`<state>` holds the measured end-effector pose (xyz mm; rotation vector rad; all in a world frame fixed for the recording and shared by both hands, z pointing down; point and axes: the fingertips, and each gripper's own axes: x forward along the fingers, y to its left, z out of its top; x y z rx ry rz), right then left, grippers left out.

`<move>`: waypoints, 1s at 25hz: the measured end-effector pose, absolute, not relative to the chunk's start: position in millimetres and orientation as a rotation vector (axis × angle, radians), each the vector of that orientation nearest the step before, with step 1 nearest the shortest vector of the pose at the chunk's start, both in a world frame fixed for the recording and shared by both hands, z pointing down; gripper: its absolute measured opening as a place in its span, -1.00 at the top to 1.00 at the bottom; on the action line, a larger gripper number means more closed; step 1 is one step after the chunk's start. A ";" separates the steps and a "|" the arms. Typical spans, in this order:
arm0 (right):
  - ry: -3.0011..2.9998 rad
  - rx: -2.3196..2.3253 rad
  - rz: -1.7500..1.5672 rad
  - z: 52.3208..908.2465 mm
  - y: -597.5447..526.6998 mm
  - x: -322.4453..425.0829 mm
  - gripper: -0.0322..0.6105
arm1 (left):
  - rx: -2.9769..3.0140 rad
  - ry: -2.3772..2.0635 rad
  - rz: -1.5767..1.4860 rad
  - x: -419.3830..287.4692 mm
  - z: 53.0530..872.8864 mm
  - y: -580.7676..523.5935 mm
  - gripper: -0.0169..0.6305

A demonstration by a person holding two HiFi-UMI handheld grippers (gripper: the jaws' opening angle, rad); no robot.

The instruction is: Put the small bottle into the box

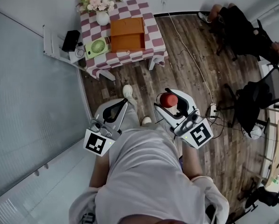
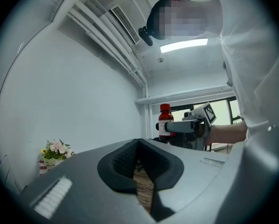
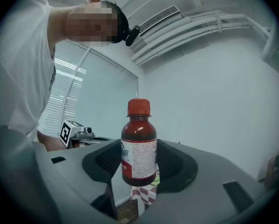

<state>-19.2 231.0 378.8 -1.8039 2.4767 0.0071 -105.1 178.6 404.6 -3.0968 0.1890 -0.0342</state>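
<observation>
The right gripper [image 1: 169, 101] is squeezing the small bottle [image 3: 139, 143]. Its two jaws press on the sides of the bottle, low down by the label. The bottle stands up straight, with its red cap on top. The left gripper [image 2: 138, 146] is closed and holds nothing.

The box [image 1: 127, 31] is orange. It sits far away on the table [image 1: 153, 36] with the red and white squares. A vase of flowers [image 1: 98, 3] and a green fan [image 1: 98, 47] stand to the left of the box. The person stands well apart from the table, so I think the job now is to carry the bottle over there.

To do it well, walk up close to the table first. Hold the bottle tight and straight so it does not slip. Bring it right over the open part of the box, away from the vase. Lower it until it sits inside, and only then let the jaws open. The left gripper should stay out of the way.
</observation>
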 end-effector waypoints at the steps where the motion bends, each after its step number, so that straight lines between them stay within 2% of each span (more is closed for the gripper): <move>1: 2.479 -1.806 0.007 378.5 219.1 -15.4 0.21 | -3.100 0.188 -0.029 -101.0 405.6 165.9 0.95; 15: 2.455 -1.947 -0.002 375.0 19.6 53.3 0.21 | -3.122 0.058 0.037 -35.3 411.2 -51.0 0.95; 25: 2.448 -1.992 -0.038 386.3 -80.8 84.4 0.21 | -3.137 0.007 0.042 -5.3 406.8 -145.8 0.95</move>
